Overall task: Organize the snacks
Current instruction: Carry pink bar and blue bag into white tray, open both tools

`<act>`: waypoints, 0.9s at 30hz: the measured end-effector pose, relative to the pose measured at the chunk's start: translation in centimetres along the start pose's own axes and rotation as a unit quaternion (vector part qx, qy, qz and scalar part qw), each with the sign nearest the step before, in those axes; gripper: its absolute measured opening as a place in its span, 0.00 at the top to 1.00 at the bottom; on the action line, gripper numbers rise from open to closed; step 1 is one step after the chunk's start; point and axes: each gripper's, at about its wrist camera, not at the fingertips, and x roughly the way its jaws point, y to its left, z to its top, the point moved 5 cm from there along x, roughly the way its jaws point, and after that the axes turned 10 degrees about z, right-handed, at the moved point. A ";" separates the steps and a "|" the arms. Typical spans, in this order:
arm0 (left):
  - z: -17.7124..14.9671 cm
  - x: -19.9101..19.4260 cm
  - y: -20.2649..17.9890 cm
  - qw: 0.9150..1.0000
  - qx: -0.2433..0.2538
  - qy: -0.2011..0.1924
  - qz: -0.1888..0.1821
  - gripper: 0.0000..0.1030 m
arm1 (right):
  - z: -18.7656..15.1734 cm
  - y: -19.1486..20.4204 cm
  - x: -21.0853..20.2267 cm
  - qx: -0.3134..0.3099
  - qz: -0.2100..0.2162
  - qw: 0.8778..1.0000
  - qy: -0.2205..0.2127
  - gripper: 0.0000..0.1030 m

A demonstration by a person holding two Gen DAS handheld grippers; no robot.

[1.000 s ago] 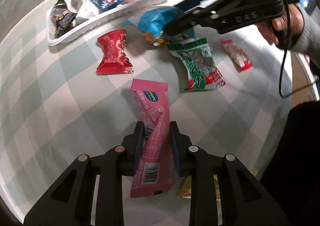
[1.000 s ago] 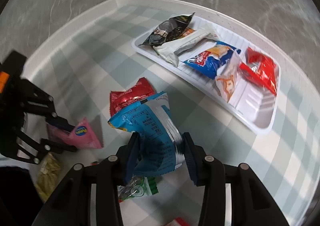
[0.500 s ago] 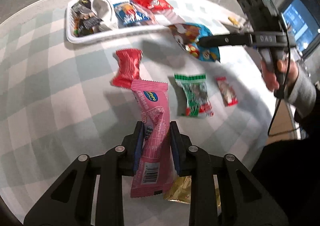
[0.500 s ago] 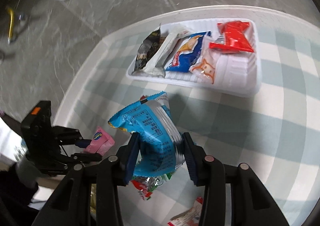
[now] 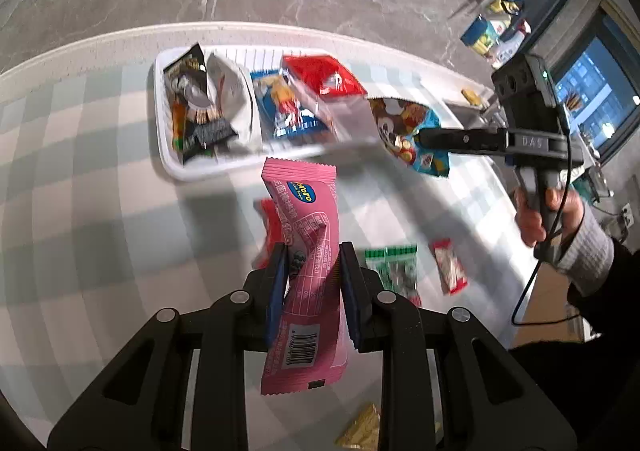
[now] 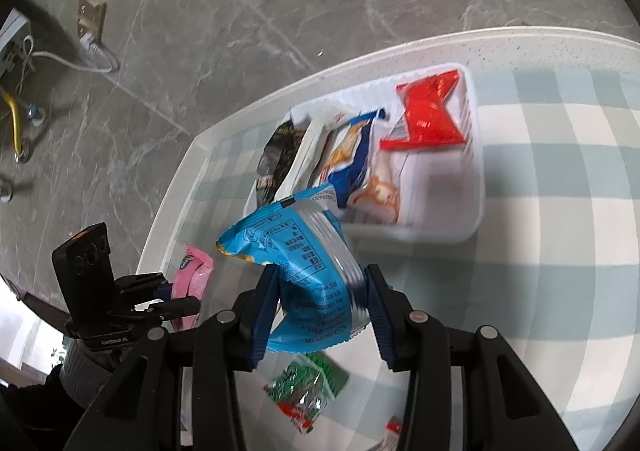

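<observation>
Both snacks now hang higher over the checked tablecloth (image 5: 100, 211) than a second ago: the left gripper (image 5: 314, 279) stays clamped on the pink wafer bar (image 5: 308, 235), the right gripper (image 6: 320, 303) on the blue snack bag (image 6: 304, 259), which has swung up beside the white tray (image 6: 478, 155). Below lie a green packet (image 5: 394, 271), a small red-and-white packet (image 5: 450, 267) and a red packet (image 5: 270, 231), while the tray beyond already holds several packets, leaving bare tray only at the red snack's end.

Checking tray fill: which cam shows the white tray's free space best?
Right wrist. The white tray shows its bare end below the red packet, though the blue bag in the right claw covers a corner. Left wrist: white tray blurred, free end hidden.
</observation>
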 end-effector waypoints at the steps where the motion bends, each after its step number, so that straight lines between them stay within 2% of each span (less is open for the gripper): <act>1: 0.7 0.1 0.2 1.000 -0.001 -0.002 0.000 0.77 | 0.3 -0.2 0.0 0.001 -0.002 1.000 -0.003 0.55; 14: 8.3 2.7 1.2 1.000 -0.008 -0.010 0.000 0.77 | 3.6 -2.9 1.0 0.016 -0.014 1.000 -0.018 0.55; 27: 14.6 8.4 1.0 1.000 -0.007 0.007 0.014 0.77 | 5.1 -5.7 2.5 0.016 -0.034 0.999 -0.008 0.55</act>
